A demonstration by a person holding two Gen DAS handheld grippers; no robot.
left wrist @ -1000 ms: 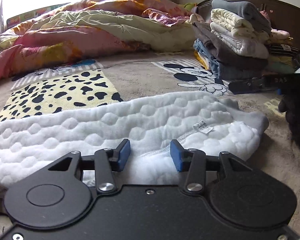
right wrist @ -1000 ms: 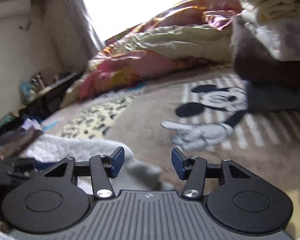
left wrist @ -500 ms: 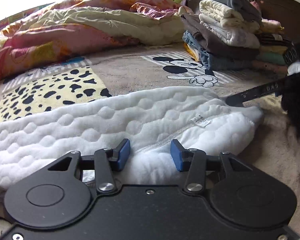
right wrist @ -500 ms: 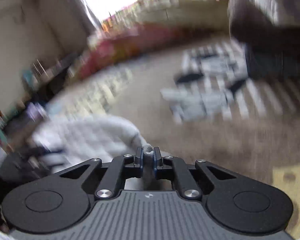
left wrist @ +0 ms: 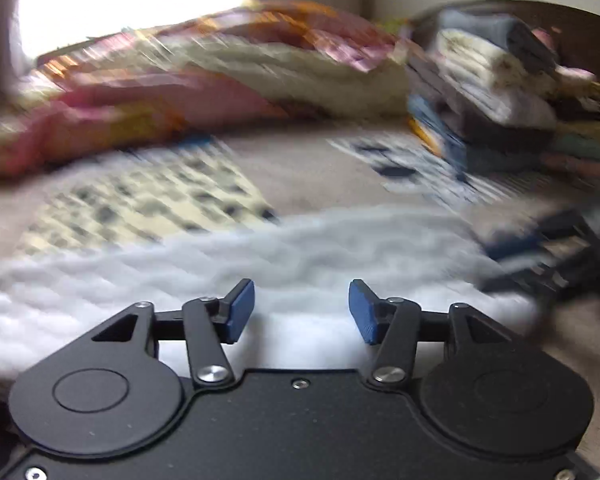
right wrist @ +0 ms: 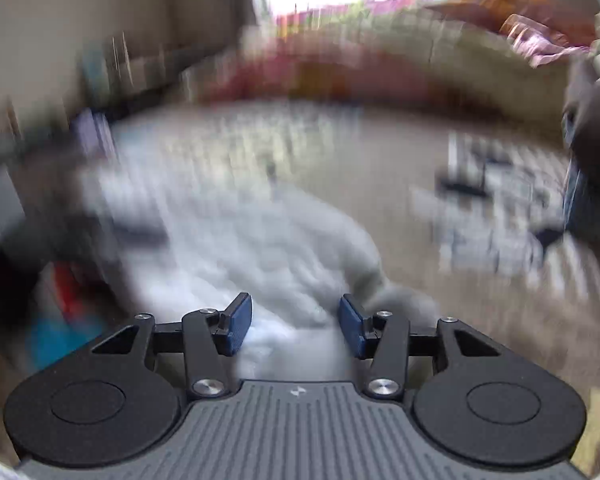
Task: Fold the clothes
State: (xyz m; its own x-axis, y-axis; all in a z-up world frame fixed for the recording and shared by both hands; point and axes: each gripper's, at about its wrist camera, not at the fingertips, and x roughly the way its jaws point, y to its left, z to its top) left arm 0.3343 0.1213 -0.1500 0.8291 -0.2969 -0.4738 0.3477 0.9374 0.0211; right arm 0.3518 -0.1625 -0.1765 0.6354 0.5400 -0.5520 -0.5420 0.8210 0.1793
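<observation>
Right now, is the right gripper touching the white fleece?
Cannot tell. The right wrist view shows the right gripper with jaws open and the fleece between and beyond them, but blur hides any contact or gap.

The left tool (left wrist: 301, 311) hangs with fingers spread above the white quilted garment (left wrist: 260, 264), blurred.

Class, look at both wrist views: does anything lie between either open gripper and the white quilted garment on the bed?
Nothing visible does. The left gripper and right gripper both stand open directly over the white quilted garment, with only its fabric showing between their fingers. Both views are motion-blurred.
</observation>
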